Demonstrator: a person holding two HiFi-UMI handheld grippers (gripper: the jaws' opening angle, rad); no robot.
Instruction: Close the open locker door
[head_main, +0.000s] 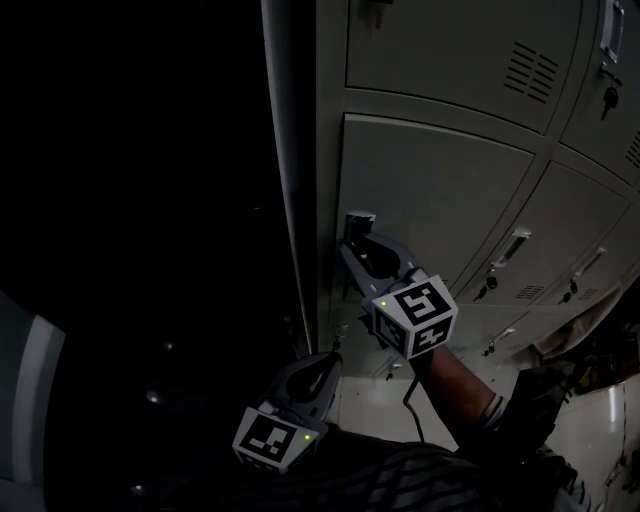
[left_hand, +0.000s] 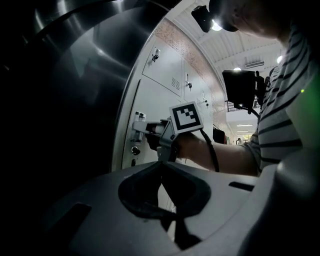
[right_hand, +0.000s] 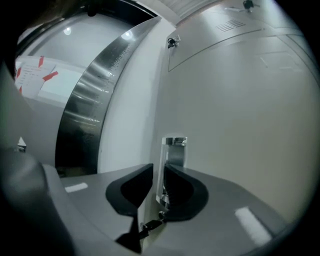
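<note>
Dim room, grey locker bank (head_main: 450, 60). Note right tongs (head_main: 358, 242) clamped on handle (right_hand: 175, 150) of locker door (head_main: 430, 200) (left edge); see left tongs (head_main: 325, 366) closed, empty, well below.

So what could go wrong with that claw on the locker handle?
The right gripper pinches only the thin handle, so it might slip off when the door moves. A small key hangs just under the jaws and could get bumped or bent.
</note>
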